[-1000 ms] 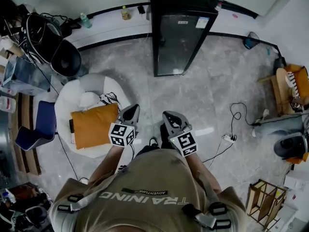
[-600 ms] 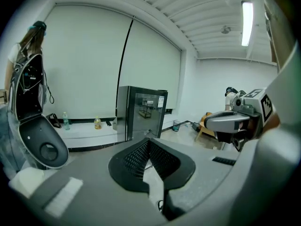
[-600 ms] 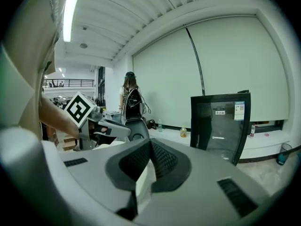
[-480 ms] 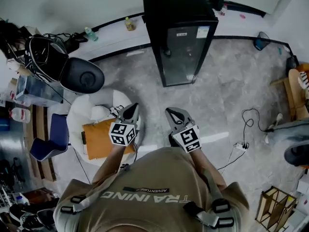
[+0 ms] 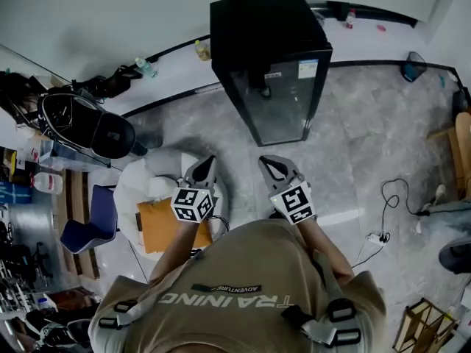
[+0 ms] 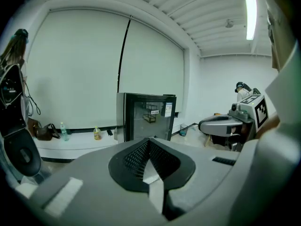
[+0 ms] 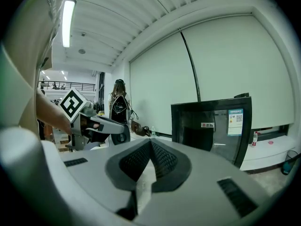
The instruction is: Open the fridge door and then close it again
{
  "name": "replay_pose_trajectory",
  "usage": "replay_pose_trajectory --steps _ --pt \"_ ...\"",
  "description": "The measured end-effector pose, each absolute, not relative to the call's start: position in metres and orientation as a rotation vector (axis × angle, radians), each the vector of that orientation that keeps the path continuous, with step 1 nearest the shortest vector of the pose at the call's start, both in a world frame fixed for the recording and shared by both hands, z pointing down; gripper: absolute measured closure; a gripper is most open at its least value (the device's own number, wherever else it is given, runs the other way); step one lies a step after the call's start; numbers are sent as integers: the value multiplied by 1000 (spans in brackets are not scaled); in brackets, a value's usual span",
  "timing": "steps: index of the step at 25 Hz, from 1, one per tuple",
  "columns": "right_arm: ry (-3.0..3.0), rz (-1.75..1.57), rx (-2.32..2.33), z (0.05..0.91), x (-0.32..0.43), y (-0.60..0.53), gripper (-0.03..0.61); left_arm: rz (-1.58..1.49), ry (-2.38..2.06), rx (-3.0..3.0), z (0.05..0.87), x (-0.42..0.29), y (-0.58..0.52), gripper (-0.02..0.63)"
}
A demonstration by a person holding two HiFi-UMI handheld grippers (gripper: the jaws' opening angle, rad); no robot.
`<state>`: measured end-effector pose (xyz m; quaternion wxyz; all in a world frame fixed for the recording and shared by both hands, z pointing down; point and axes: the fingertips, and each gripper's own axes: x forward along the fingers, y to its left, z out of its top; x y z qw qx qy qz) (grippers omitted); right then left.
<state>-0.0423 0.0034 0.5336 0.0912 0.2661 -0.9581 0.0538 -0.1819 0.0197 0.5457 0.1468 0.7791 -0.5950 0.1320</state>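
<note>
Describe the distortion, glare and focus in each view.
Head view: sharp, straight lines bowed, fridge front dim. Left gripper view: heavy fisheye, black corners, ceiling light blown out, close jaws soft. Right gripper view: same fisheye, ceiling light glaring too, fridge glass reflecting.

The left forearm [image 5: 173, 247] and right forearm [image 5: 321, 245] reach forward from the torso, side by side. The left tongs [image 5: 205, 163] and right tongs [image 5: 266, 162] point ahead, level with each other and a little apart, with their marker cubes turned upward. In each gripper view the 2 jaws meet at the tip with nothing between them.
</note>
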Motion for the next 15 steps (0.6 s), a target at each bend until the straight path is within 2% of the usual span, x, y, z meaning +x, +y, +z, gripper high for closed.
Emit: replay_pose_trajectory --steps 15 --pt "-2835 289 673 569 -48 -43 583 423 -1711 2120 568 -173 -8 614"
